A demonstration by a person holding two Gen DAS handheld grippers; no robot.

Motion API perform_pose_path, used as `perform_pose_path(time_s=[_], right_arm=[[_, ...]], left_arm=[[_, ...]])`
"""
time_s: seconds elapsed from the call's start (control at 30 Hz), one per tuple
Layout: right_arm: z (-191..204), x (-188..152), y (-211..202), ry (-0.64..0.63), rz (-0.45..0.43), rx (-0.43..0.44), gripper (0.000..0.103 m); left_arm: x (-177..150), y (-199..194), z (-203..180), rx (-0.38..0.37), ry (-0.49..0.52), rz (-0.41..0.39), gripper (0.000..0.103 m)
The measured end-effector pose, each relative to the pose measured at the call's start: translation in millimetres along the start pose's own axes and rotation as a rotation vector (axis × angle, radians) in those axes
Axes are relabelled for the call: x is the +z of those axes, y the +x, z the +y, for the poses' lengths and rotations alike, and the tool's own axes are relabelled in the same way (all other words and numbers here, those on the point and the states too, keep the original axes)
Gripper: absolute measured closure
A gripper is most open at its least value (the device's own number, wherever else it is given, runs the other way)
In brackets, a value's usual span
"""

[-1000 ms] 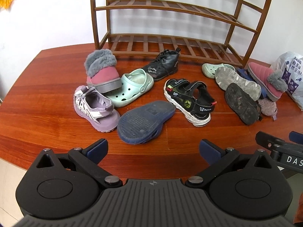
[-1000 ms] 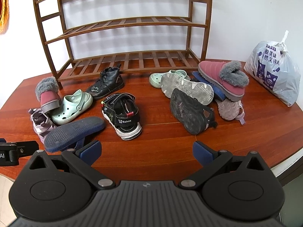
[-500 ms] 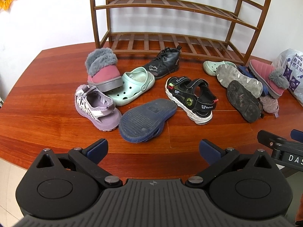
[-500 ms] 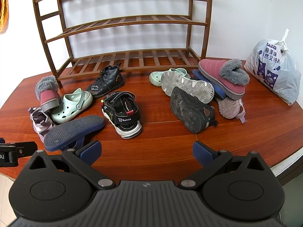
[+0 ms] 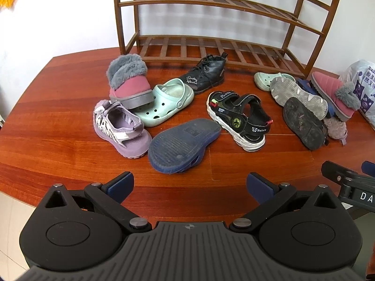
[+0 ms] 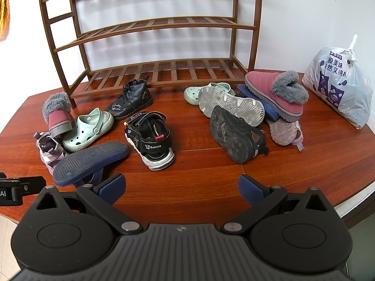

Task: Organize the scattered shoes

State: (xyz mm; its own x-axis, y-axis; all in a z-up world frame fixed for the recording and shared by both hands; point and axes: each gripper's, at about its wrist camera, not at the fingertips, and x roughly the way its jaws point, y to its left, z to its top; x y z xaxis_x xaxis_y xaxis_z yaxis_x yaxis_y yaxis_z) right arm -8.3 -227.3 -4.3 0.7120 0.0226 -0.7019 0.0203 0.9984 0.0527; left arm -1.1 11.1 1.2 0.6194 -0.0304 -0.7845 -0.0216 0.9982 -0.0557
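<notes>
Left gripper (image 5: 189, 183), seen from its own wrist camera: a matte black housing with a ribbed grey-black centre plate bearing a small round emblem, flanked by 2 rounded black lobes, each with a recessed disc and a triangular cut-out. 2 black linkage arms, pinned with silver screws, carry dark blue pads at the fingers (image 5: 120, 182). Right gripper (image 6: 181, 185), in its own view, has the same build: black shell, ribbed plate, silver pivot screws, blue pads on black fingers (image 6: 252, 186). At the right edge of the left view, part of the other black tool shows white letters "DA" and a small screw.
</notes>
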Motion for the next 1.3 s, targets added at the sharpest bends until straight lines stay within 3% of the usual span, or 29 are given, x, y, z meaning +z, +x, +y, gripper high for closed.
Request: perform_pose_path(time_s=[1.3], right_arm=[[26.2,1.8,13.0,-0.026,0.024,0.039,0.000]], left_arm=[[13.7,16.0,16.4,0.039,-0.082,0.035,0.000]])
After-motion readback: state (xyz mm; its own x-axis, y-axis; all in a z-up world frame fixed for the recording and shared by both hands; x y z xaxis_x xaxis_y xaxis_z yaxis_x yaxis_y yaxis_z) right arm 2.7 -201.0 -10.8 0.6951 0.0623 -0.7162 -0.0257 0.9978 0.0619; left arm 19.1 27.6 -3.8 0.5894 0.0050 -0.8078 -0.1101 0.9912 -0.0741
